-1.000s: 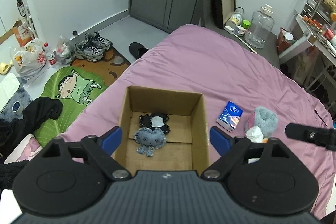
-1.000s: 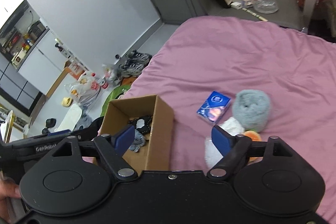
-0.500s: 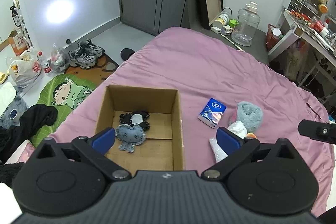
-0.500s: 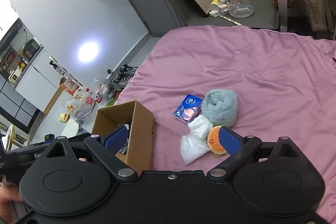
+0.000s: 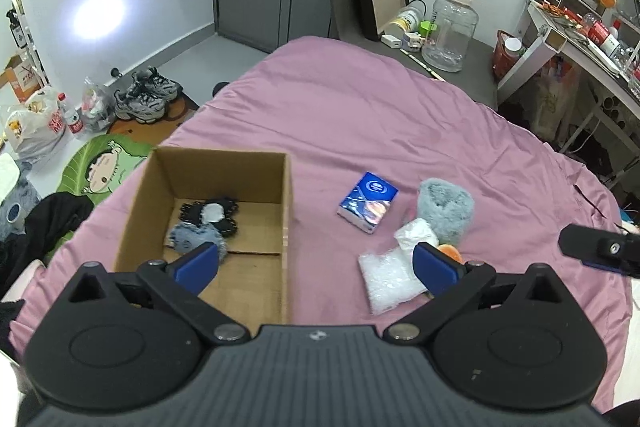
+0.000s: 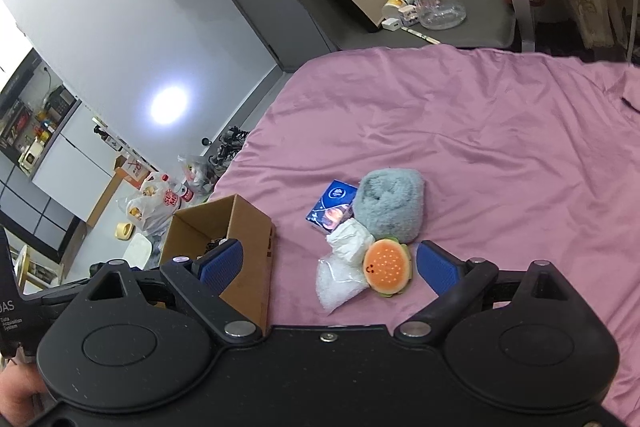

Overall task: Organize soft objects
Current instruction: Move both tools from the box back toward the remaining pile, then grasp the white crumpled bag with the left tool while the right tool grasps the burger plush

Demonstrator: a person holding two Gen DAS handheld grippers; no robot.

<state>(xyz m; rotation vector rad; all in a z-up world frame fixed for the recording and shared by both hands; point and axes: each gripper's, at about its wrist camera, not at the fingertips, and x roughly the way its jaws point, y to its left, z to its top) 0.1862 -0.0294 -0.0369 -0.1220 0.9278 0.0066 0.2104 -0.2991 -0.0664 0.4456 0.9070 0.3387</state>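
Note:
An open cardboard box (image 5: 286,211) (image 6: 248,227) stands on the pink bed and holds a grey-blue plush (image 5: 188,237) and a black-and-white soft item (image 5: 208,213). To its right lie a blue tissue pack (image 5: 368,202) (image 6: 332,205), a fluffy grey ball (image 5: 446,209) (image 6: 390,205), a white wad (image 5: 414,233) (image 6: 350,241), a clear bubble bag (image 5: 388,281) (image 6: 338,283) and an orange burger plush (image 6: 386,267). My left gripper (image 5: 316,265) hangs open above the box's right wall. My right gripper (image 6: 328,267) is open above the bubble bag and burger, touching nothing.
The pink bedspread (image 5: 360,115) stretches far ahead. A big clear water jug (image 5: 450,31) and a desk (image 5: 580,39) stand behind the bed. Shoes (image 5: 146,99), bags and a green cartoon mat (image 5: 108,167) lie on the floor at the left.
Both grippers have pulled back and shifted right, so the box now sits further left and the burger plush and bubble bag have come into view. Both pairs of jaws have widened.

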